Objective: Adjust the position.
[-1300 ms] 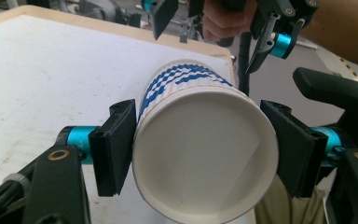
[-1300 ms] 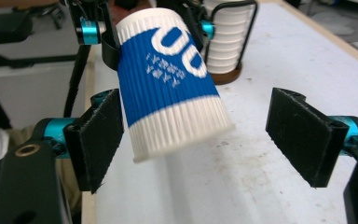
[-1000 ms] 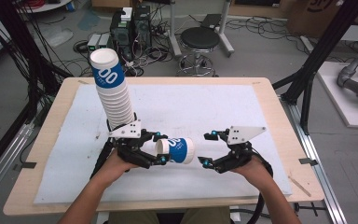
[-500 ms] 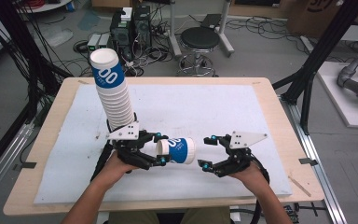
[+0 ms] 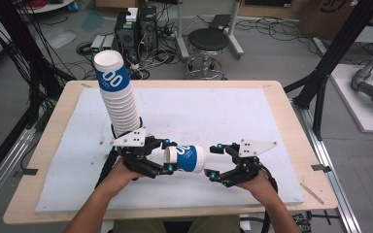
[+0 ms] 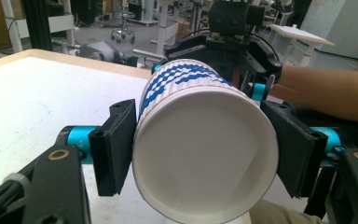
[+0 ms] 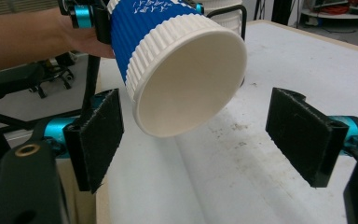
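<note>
A tall leaning stack of blue-and-white paper cups stands on the white board at the left. My left gripper is shut on a single ribbed cup that lies sideways just above the board. In the left gripper view both pads press on the sides of the cup, whose wide round end faces the camera. My right gripper stands open just right of the cup. In the right gripper view the cup's other end hangs ahead of my right gripper, clear of both pads.
The white board covers most of a wooden table. A black stool and computer cases stand on the floor beyond the far edge. Black frame posts rise at the right.
The right gripper has edged slightly toward the table's near edge. The left gripper and its cup have stayed in place.
</note>
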The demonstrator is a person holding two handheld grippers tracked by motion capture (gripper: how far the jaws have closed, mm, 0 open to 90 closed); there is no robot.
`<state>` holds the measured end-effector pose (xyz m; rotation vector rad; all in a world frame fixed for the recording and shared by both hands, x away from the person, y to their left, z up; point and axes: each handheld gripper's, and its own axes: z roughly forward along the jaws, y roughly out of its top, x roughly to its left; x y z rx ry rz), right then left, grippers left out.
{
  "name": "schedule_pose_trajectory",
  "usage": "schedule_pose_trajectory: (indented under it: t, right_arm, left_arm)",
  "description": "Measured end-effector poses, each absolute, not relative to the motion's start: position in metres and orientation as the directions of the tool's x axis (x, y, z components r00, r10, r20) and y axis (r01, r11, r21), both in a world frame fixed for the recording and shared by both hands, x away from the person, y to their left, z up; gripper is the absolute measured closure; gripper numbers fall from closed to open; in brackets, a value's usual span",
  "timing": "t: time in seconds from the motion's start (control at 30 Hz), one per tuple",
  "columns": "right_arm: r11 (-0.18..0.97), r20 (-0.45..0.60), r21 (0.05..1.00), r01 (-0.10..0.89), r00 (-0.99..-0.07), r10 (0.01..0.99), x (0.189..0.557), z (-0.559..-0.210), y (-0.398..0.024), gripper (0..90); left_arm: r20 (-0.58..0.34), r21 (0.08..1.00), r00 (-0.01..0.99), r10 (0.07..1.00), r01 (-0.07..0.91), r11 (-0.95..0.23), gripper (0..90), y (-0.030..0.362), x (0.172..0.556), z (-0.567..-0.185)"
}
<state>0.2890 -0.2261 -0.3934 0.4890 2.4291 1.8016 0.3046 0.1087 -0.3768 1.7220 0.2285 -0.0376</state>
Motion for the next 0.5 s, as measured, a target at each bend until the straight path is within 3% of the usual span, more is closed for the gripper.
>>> schedule_pose_trajectory:
  t: [0.5]
  right_arm:
    - [0.216, 0.175, 0.951, 0.221, -0.961, 0.213, 0.292, -0.395, -0.214, 17.1]
  left_arm:
    - [-0.153, 0.980, 0.986, 0.063, 0.160, -0.123, 30.4, 0.098, 0.303, -0.375]
